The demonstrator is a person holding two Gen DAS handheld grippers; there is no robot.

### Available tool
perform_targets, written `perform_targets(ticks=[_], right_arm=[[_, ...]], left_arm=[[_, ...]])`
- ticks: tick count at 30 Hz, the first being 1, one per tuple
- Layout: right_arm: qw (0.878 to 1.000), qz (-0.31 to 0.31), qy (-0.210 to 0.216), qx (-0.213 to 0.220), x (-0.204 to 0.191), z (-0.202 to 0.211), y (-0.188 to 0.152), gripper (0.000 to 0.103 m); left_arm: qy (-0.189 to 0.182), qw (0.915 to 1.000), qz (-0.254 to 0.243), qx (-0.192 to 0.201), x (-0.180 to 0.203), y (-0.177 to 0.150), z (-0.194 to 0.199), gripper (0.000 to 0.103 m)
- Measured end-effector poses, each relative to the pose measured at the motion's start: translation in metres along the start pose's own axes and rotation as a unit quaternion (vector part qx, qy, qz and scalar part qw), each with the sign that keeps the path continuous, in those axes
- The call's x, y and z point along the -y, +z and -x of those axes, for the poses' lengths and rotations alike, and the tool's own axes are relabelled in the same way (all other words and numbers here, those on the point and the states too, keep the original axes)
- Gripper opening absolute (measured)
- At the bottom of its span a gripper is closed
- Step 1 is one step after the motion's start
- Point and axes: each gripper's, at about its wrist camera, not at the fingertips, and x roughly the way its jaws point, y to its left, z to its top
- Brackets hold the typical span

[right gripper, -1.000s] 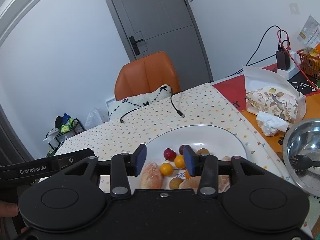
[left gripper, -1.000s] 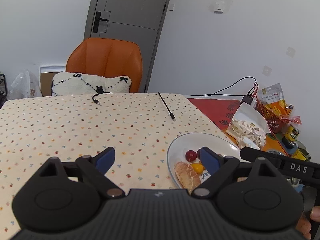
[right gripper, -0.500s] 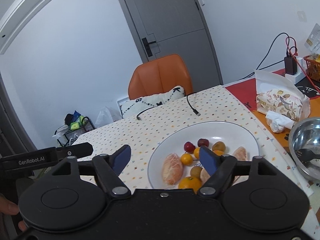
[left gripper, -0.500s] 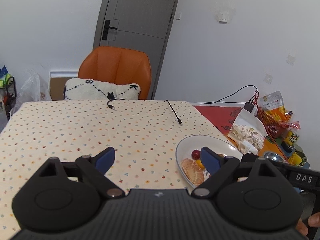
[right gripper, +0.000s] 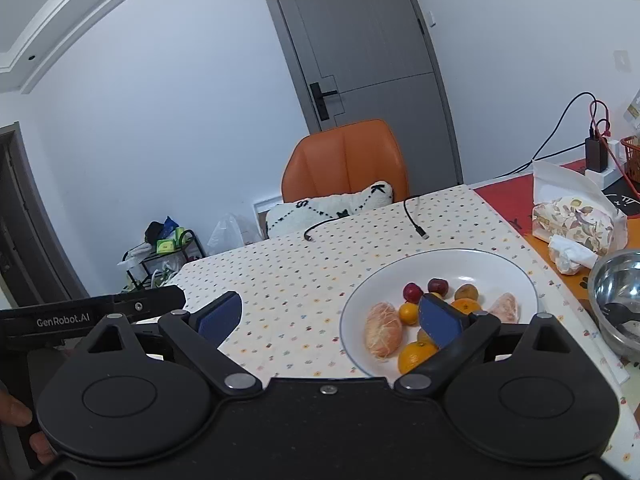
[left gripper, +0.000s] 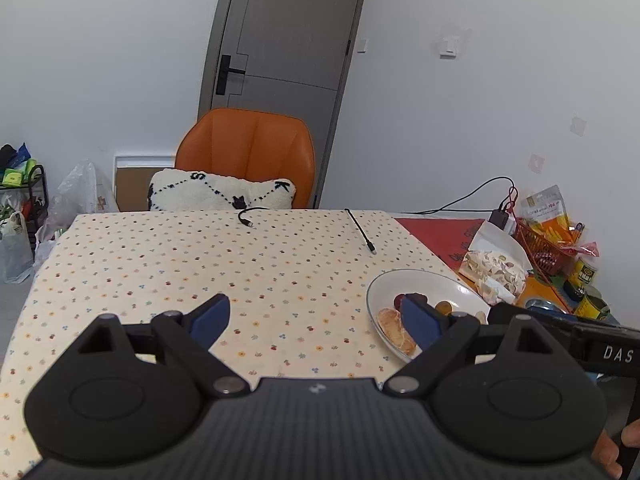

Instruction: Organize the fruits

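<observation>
Up front in the left wrist view, the left gripper (left gripper: pixel 316 316) hangs above the dotted tablecloth (left gripper: pixel 200 264) w/ jaws spread wide, nothing btwn them. White plate (left gripper: pixel 430 280) sits at 3 o'clock of the gripper, its right finger overlapping the plate's near side. Peeled citrus piece (left gripper: pixel 394 330) lies on the plate's near-left part; other fruit mostly hidden behind the finger. Orange chair (left gripper: pixel 248 148) at 12 o'clock, past the table's far edge.

Right wrist view: right gripper (right gripper: pixel 330 314) also released, wide apart, empty. The plate (right gripper: pixel 452 264) is at 2 o'clock, holding a peeled citrus piece (right gripper: pixel 382 330), two cherries (right gripper: pixel 412 292), a small orange (right gripper: pixel 414 356) and more fruit. Right finger covers part of the pile; contact can't be told. Steel bowl (right gripper: pixel 616 280) at 3 o'clock, beside the plate.
</observation>
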Motion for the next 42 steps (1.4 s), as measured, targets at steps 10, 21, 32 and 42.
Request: perform_targets(ticks=[10, 21, 32, 42], right_arm=[[1.0, 0.021, 0.006, 0.012, -0.018, 0.021, -0.01, 0.099], [1.0, 0.024, 0.003, 0.009, -0.03, 0.043, -0.03, 0.103], [1.0, 0.013, 0.008, 0.006, -0.032, 0.075, -0.033, 0.103], [0.999, 0.026, 0.024, -0.004, -0.042, 0.096, -0.039, 0.103]], left_arm=[[0.007, 0.9998, 0.01, 0.013, -0.013, -0.008, 0.032, 0.091], [0.014, 0.9998, 0.011, 0.009, -0.015, -0.026, 0.06, 0.098], [0.035, 0.9994, 0.01, 0.0, -0.016, -0.036, 0.086, 0.1], [0.054, 0.9985, 0.002, -0.001, -0.012, -0.041, 0.108, 0.1]])
